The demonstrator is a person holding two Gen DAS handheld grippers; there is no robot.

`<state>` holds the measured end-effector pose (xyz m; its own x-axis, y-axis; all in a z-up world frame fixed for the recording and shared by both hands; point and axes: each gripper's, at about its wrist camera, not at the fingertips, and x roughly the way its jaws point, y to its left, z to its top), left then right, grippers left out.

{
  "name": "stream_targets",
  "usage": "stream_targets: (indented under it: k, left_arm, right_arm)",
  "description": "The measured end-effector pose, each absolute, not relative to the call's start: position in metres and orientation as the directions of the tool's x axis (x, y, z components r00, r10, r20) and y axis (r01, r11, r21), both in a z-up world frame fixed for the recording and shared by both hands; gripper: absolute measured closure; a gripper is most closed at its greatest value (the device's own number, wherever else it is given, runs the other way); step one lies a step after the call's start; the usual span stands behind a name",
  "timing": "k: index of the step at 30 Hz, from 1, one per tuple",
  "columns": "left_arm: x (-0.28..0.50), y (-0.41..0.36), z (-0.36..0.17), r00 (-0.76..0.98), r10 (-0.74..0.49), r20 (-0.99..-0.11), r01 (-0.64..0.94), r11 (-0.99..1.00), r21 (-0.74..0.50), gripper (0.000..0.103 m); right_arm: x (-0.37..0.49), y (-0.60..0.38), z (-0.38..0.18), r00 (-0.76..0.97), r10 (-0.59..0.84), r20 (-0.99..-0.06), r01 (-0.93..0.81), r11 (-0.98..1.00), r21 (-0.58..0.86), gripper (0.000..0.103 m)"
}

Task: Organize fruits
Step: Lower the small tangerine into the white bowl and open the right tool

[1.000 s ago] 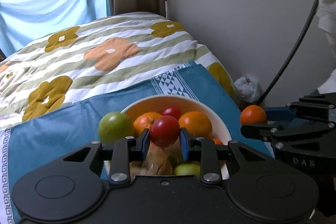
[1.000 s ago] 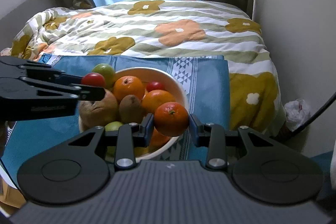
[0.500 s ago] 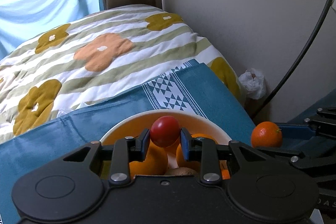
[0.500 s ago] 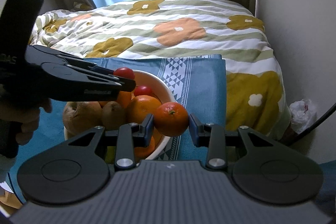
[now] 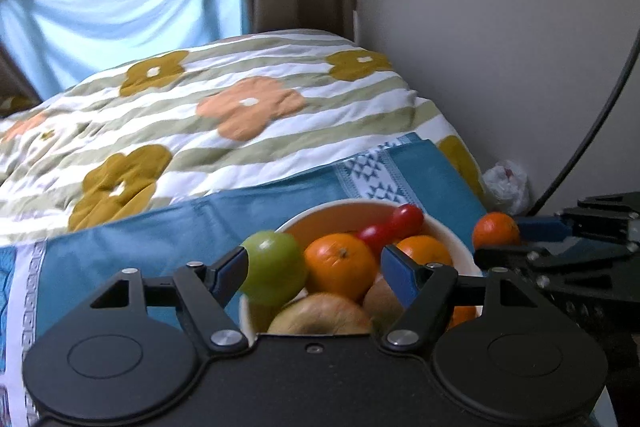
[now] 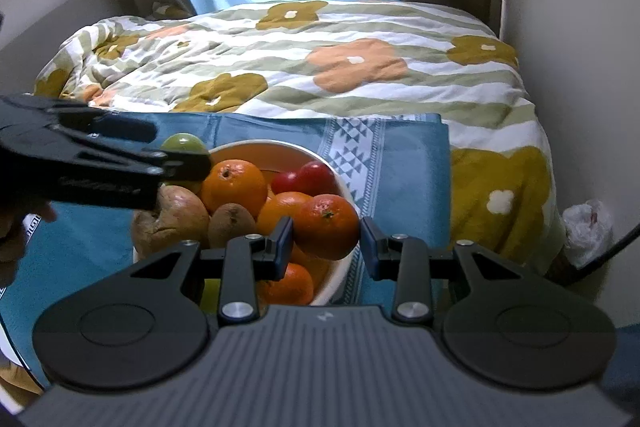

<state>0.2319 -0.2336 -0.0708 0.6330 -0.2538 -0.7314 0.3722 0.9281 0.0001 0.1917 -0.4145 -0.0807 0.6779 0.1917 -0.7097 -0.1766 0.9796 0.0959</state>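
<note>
A white bowl [image 6: 344,267] full of fruit stands on a blue cloth [image 6: 404,183]. My left gripper [image 5: 316,263] hovers over the bowl's near-left side, its jaws opening with nothing gripped; a green apple [image 5: 272,267] and an orange [image 5: 340,265] lie beyond its fingers. A red tomato [image 5: 390,227], blurred, is in the bowl past them; in the right wrist view it lies at the far side [image 6: 316,177] beside another. My right gripper [image 6: 326,239] is shut on a mandarin [image 6: 326,225] above the bowl's right rim. The left gripper [image 6: 180,163] also reaches in from the left there.
The bowl also holds more oranges, a brownish pear [image 6: 172,219] and a kiwi [image 6: 232,223]. A flowered quilt [image 6: 340,67] covers the bed behind the cloth. A wall runs along the right, with a white plastic bag [image 6: 588,223] and a black cable [image 5: 592,131] by it.
The left gripper opened and let go of the red tomato, which now lies in the bowl, and it drew back toward the bowl's left side. The right gripper kept its hold on the mandarin.
</note>
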Motion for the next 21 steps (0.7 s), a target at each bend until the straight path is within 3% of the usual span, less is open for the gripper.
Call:
stream_targets:
  k: [18, 20, 21]
  left_arm:
    - [0.206, -0.179, -0.07, 0.66, -0.134, -0.739, 0.193, 0.981, -0.006, 0.025]
    - [0.203, -0.175, -0.07, 0.658, -0.126, -0.743, 0.174, 0.985, -0.013, 0.025]
    - [0.202, -0.174, -0.07, 0.657, -0.123, -0.744, 0.167, 0.986, -0.015, 0.025]
  right_arm:
    - [0.272, -0.373, -0.103, 0.666, 0.294, -0.685, -0.319, 0.943, 0.095, 0.052]
    - [0.276, -0.369, -0.107, 0.663, 0.296, -0.688, -0.328, 0.94, 0.088, 0.051]
    - [0.277, -0.368, -0.108, 0.665, 0.295, -0.686, -0.328, 0.941, 0.087, 0.041]
